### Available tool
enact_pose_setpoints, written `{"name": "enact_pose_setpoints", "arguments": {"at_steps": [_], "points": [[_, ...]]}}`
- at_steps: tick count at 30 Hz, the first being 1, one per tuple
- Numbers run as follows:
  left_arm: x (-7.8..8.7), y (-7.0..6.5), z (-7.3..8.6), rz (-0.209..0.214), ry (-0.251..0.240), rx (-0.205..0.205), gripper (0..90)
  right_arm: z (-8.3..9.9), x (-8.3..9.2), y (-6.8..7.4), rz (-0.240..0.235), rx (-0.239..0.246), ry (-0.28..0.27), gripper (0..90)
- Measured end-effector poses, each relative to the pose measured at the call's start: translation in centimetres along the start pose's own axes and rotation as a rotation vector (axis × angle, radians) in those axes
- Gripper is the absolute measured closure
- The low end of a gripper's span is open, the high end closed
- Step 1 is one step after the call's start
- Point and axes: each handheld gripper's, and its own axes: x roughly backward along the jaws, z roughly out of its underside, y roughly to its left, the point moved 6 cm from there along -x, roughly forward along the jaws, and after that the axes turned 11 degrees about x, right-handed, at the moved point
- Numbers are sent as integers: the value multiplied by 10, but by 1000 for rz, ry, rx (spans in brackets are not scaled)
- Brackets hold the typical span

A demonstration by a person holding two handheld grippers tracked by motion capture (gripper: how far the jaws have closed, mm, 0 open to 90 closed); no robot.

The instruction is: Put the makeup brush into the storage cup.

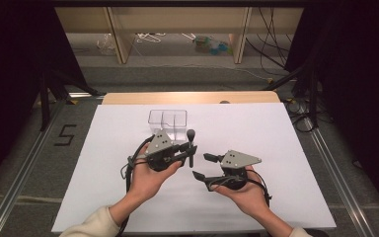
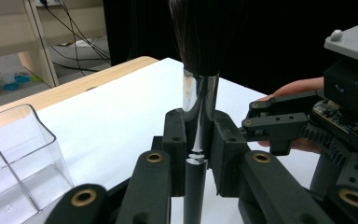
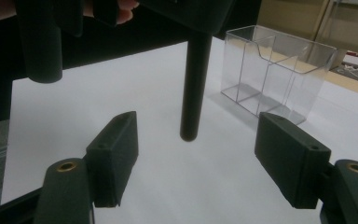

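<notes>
In the left gripper view the makeup brush has the top of its dark bristles cut off by the upper edge, and the bottom of its handle runs out below the frame. In the right gripper view only the black handle shows, its upper part hidden behind the left tongs; the handle's blunt end hangs free above the desk, touching nothing. In the high view the brush is small and its bristle end is hard to make out.

The brush stands upright, long axis vertical, bristles up and handle down. The left tongs are clamped on it at the shiny metal ferrule, 1 pad on each side, holding it over the middle of the desk, just in front of the clear 2-compartment organizer.

The right tongs stand wide apart with nothing between the pads; the handle hangs farther off, seen between the 2 jaws.

The white desk surface has open room to the left, right and near side of both hands. The organizer sits toward the far edge, apart from the brush, and the desk's wooden far rim lies beyond it.
</notes>
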Motion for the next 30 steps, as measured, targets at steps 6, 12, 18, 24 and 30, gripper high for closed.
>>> {"name": "enact_pose_setpoints", "arguments": {"at_steps": [6,12,18,24,30], "points": [[-2,-1,0,-12,5,2,776,-1,-2,-1,7,-8,-13,323],[-5,0,2,-22,8,-9,776,-4,-2,-4,26,-23,-40,330],[-7,2,3,-27,9,-4,776,-4,-4,-6,32,-36,-44,340],[-7,3,4,-29,3,-12,776,-5,-6,-4,16,-39,-50,345],[-9,6,4,-45,-1,-14,776,-4,-7,-4,26,-36,-40,346]]}}
